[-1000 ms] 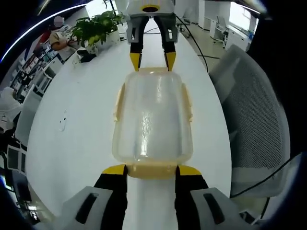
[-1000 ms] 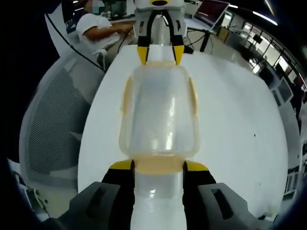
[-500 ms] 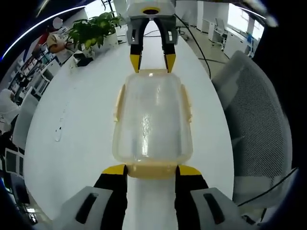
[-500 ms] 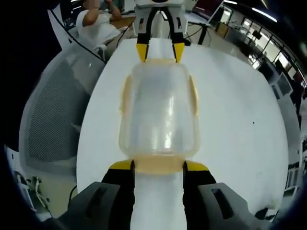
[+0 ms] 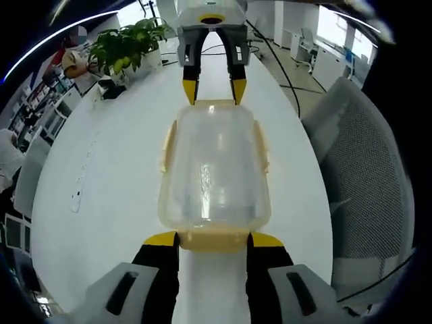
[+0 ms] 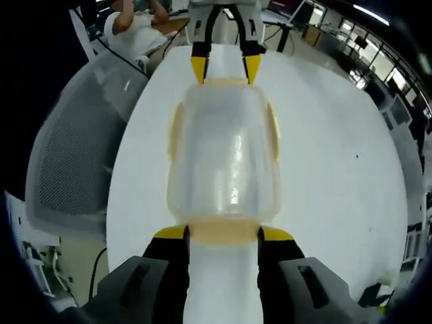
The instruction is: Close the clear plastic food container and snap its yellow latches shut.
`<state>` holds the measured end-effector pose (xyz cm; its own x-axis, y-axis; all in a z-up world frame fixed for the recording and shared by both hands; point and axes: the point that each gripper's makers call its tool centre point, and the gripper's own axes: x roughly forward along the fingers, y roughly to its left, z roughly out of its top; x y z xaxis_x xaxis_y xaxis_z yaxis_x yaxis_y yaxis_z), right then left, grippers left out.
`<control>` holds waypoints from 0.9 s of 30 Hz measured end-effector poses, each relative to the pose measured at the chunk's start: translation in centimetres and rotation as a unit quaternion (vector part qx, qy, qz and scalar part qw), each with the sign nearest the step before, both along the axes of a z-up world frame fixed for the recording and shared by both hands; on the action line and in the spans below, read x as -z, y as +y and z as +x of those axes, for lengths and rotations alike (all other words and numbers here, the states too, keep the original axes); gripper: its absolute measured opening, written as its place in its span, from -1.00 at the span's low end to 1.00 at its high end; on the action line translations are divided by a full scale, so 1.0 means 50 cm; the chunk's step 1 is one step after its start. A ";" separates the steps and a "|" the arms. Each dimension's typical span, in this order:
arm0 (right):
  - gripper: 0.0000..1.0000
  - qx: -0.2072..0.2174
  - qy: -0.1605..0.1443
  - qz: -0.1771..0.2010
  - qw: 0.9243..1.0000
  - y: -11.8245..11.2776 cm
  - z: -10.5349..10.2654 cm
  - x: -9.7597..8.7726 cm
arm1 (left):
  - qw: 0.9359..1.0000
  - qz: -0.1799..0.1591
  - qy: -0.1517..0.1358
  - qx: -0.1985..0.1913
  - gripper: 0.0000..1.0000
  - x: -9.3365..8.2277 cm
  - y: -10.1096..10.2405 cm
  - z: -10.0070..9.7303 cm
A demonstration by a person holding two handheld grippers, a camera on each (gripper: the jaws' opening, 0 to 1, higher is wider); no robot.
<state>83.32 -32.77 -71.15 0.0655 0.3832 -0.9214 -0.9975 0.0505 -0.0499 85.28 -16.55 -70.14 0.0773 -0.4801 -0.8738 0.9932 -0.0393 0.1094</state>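
Observation:
The clear plastic container [image 5: 214,165] with its lid on lies lengthwise between my two grippers over the white table [image 5: 115,169]. My left gripper [image 5: 214,240] is shut on the yellow end latch [image 5: 214,237] nearest it. My right gripper [image 5: 211,86] comes in from the far end, its yellow tips against the opposite end. In the right gripper view, the container [image 6: 224,155] runs from my right gripper [image 6: 223,235], shut on the near yellow latch [image 6: 223,231], to my left gripper [image 6: 225,67] at the far end. Yellow side latches [image 5: 167,145] lie flat along the long sides.
A grey mesh chair [image 5: 368,169] stands beside the table's edge, and appears again as the chair [image 6: 71,155]. A potted plant [image 5: 128,47] sits at the far left of the table. A person [image 6: 135,30] sits at a desk beyond the table end.
The room behind the container has shifted in both views, so both hands moved together with it. The container keeps the same place between the jaws, and both grips look the same.

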 end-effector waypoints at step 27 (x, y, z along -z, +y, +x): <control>-0.27 -0.001 0.011 -0.027 1.000 -0.054 0.002 0.039 | 1.000 0.002 0.017 0.006 -0.35 0.048 -0.048 -0.002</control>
